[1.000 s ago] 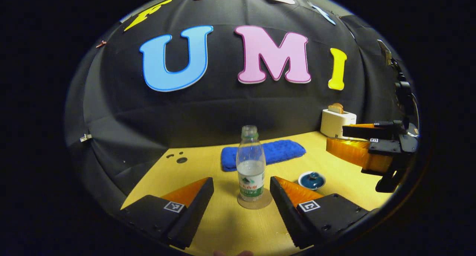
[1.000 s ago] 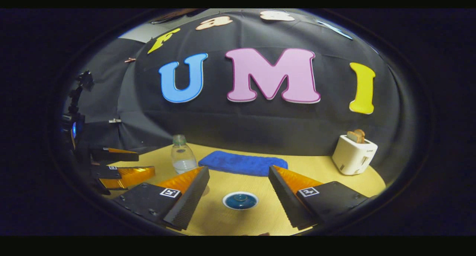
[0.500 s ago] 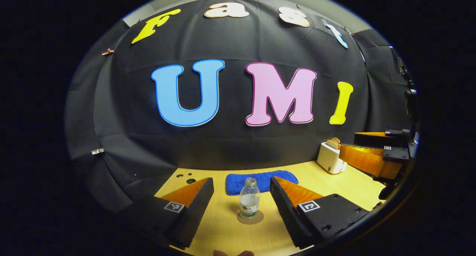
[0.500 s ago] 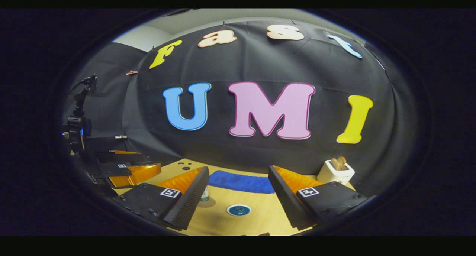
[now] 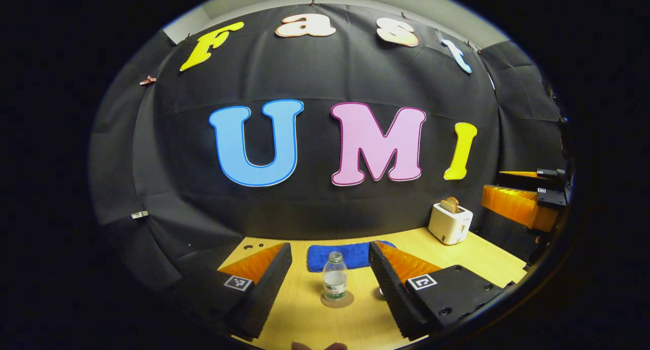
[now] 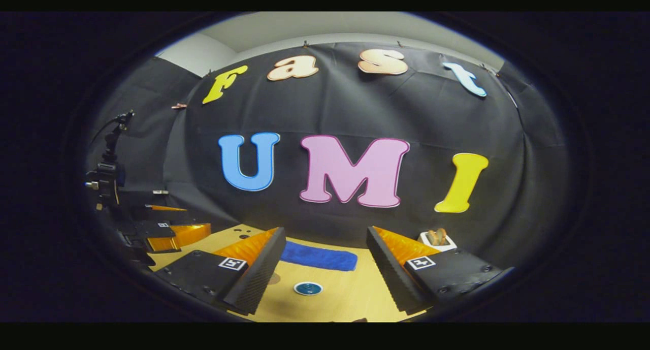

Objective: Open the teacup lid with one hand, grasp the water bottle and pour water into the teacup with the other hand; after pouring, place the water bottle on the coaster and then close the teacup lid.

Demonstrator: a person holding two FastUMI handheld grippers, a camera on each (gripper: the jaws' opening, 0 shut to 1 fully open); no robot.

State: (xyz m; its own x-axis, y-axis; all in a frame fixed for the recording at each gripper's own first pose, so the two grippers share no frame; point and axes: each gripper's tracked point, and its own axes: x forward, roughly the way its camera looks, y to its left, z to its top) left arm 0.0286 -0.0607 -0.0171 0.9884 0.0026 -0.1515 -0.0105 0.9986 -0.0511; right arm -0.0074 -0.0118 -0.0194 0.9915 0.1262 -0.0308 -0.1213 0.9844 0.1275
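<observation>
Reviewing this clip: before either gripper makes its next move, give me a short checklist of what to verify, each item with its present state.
1. Water bottle upright on the coaster: ok.
2. Bottle cap off, ready for pouring: ok, the neck looks open.
3. Left gripper open and lined up on the bottle: ok, the fingers stand wide apart with the bottle between them farther off, nothing held.
4. Right gripper open and lined up on the teacup: ok, the cup sits between its fingers farther off on the table.
5. Teacup lid seated on the cup: ok, the knob shows on top.
6. Water level in the teacup: cannot tell, the lid covers it.
</observation>
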